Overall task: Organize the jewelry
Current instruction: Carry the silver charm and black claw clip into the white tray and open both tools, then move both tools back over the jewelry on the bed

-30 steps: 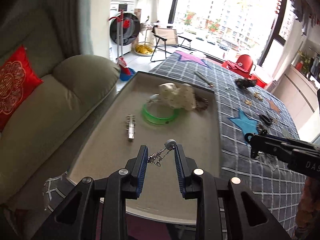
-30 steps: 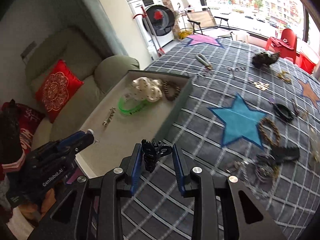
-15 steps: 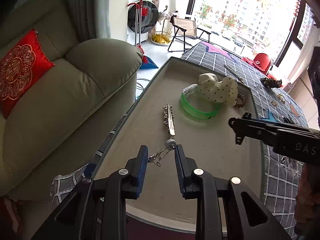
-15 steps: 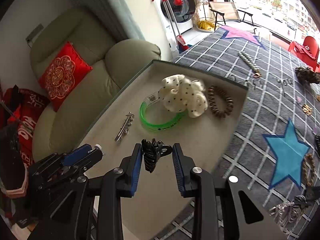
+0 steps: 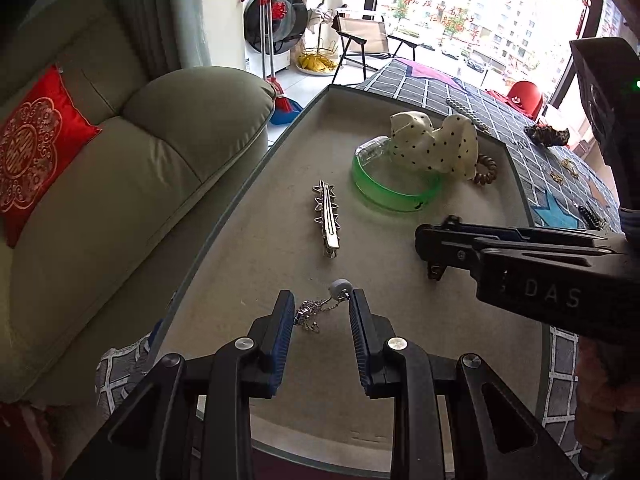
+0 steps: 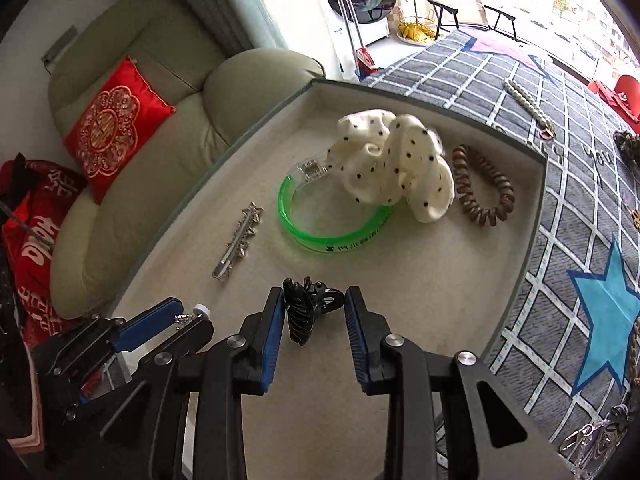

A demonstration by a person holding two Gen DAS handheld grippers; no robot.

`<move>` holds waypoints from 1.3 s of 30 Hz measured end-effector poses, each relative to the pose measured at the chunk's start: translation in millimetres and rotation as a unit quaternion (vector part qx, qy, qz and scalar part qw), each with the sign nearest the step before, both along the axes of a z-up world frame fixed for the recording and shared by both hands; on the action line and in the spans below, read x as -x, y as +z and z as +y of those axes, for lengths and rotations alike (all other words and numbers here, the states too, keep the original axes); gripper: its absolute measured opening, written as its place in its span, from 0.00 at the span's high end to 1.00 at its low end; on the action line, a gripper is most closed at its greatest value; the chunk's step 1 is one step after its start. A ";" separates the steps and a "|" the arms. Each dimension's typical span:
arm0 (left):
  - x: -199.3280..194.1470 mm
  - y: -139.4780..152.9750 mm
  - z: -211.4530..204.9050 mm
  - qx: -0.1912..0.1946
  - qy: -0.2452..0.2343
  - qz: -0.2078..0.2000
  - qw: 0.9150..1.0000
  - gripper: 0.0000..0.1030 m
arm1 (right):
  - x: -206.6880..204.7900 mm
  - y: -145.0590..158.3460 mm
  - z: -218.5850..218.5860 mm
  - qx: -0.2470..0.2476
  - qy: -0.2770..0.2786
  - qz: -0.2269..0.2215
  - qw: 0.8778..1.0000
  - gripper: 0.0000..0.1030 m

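Black claw clip (image 6: 308,308) pinched in the right gripper (image 6: 314,316), held over the near part of the beige tray (image 5: 256,184), likely so it can go down on bare lining clear of the other pieces. Silver earring with a pale bead (image 5: 320,304) is pinched in the left gripper (image 5: 322,320), chain dangling between the pads, also above the tray's near end. Both pairs of fingers only partly closed, each clamped on its item, neither item touching the lining as far as I can tell. Already in the tray: star hair clip (image 5: 327,216), green bangle (image 5: 394,192), spotted scrunchie (image 6: 394,166), brown coil tie (image 6: 482,186). More jewelry lies on the checked cloth (image 6: 580,240), unsorted.
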State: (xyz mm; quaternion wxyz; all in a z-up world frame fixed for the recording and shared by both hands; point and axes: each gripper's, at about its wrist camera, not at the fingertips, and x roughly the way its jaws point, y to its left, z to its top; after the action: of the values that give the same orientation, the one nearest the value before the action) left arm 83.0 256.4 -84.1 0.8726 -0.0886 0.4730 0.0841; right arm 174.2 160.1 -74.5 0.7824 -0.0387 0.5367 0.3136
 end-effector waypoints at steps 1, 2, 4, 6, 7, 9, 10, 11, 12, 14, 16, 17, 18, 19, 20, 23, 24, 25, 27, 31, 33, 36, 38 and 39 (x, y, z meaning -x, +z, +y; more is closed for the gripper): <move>-0.8 -1.2 -0.9 -0.002 -0.002 0.003 1.000 0.71 | 0.0 -0.3 -0.6 -0.001 -0.001 -0.001 1.000 0.68; -1.8 -2.6 -1.2 -0.003 -0.002 0.006 1.000 0.71 | -0.1 -0.6 -0.9 -0.001 0.000 -0.002 1.000 0.68; -2.0 -3.9 -1.8 -0.006 -0.003 0.007 1.000 0.71 | -0.1 -0.8 -0.1 0.002 0.002 -0.005 1.000 0.68; -3.5 -5.2 -3.0 -0.008 -0.005 0.012 1.000 0.71 | 0.3 -0.4 1.1 0.005 0.004 -0.006 1.000 0.68; -3.9 -5.5 -3.8 -0.010 -0.005 0.013 1.000 0.70 | 0.4 -0.3 1.5 0.006 0.005 -0.006 1.000 0.68; -4.4 -5.4 -5.5 -0.016 -0.005 0.015 1.000 0.50 | -0.3 -0.3 2.6 0.003 0.007 -0.002 1.000 0.65; -4.6 -5.2 -5.8 -0.016 -0.003 0.014 1.000 0.38 | -0.5 -0.1 2.1 0.000 0.008 0.001 1.000 0.64; -2.9 -3.2 -6.1 -0.020 0.002 0.005 1.000 0.31 | -0.8 0.3 2.3 -0.001 0.009 0.003 1.000 0.58; -0.9 -1.0 -6.4 -0.024 0.004 -0.003 1.000 0.31 | -0.5 2.2 1.4 -0.004 0.009 0.004 1.000 0.54; -0.5 2.0 -7.6 -0.025 0.000 -0.006 1.000 0.31 | 0.8 6.2 -1.5 -0.010 0.005 0.000 1.000 0.48; -0.9 3.7 -8.7 -0.030 -0.001 -0.005 1.000 0.31 | 2.0 10.9 -5.5 -0.016 0.002 -0.002 1.000 0.44; -1.2 4.5 -9.5 -0.033 0.000 -0.005 0.999 0.31 | 2.8 14.1 -8.6 -0.019 -0.001 -0.005 1.000 0.43; -1.4 5.2 -10.0 -0.035 0.001 -0.003 0.999 0.31 | 3.9 17.3 -11.4 -0.023 -0.003 -0.007 1.000 0.42; -1.2 5.5 -10.1 -0.035 0.002 -0.002 0.999 0.31 | 4.8 20.4 -14.5 -0.027 -0.006 -0.009 1.000 0.39; -0.9 6.4 -10.2 -0.035 0.004 -0.002 0.999 0.31 | 5.7 23.3 -17.4 -0.030 -0.008 -0.011 0.999 0.38; 1.2 9.0 -10.8 -0.038 0.007 -0.003 0.999 0.31 | 8.1 32.9 -28.2 -0.042 -0.020 -0.015 0.999 0.33; 2.1 9.7 -11.1 -0.038 0.009 -0.003 0.999 0.22 | 10.0 36.5 -31.8 -0.047 -0.024 -0.017 0.998 0.31; 2.7 10.6 -11.1 -0.038 0.011 -0.003 0.999 0.12 | 11.4 38.6 -35.0 -0.049 -0.027 -0.017 0.998 0.30; 7.0 15.8 -11.4 -0.042 0.019 -0.015 0.999 0.00 | 15.0 43.3 -43.1 -0.056 -0.033 -0.018 0.998 0.28; 10.0 21.1 -12.7 -0.039 0.018 -0.014 0.999 0.00 | 22.5 47.9 -58.1 -0.068 -0.039 -0.014 0.997 0.21; 13.3 25.1 -15.7 -0.040 0.017 -0.015 0.999 0.00 | 27.5 48.8 -64.3 -0.072 -0.043 -0.011 0.996 0.21; 18.0 31.5 -23.1 -0.042 0.011 -0.019 0.999 0.00 | 34.3 50.1 -77.9 -0.079 -0.049 -0.007 0.996 0.20; 21.3 36.2 -28.6 -0.043 0.006 -0.021 0.999 0.00 | 37.6 51.2 -85.7 -0.085 -0.055 -0.005 0.995 0.19; 22.5 38.4 -31.1 -0.043 0.004 -0.022 0.999 0.00 | 40.2 52.0 -90.9 -0.088 -0.058 -0.004 0.994 0.19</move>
State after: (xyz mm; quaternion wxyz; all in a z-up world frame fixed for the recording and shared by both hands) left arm 60.5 225.3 -45.6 0.8853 -0.0545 0.4494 0.1062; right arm 134.0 69.2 -22.5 0.8018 0.0607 0.5051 0.3135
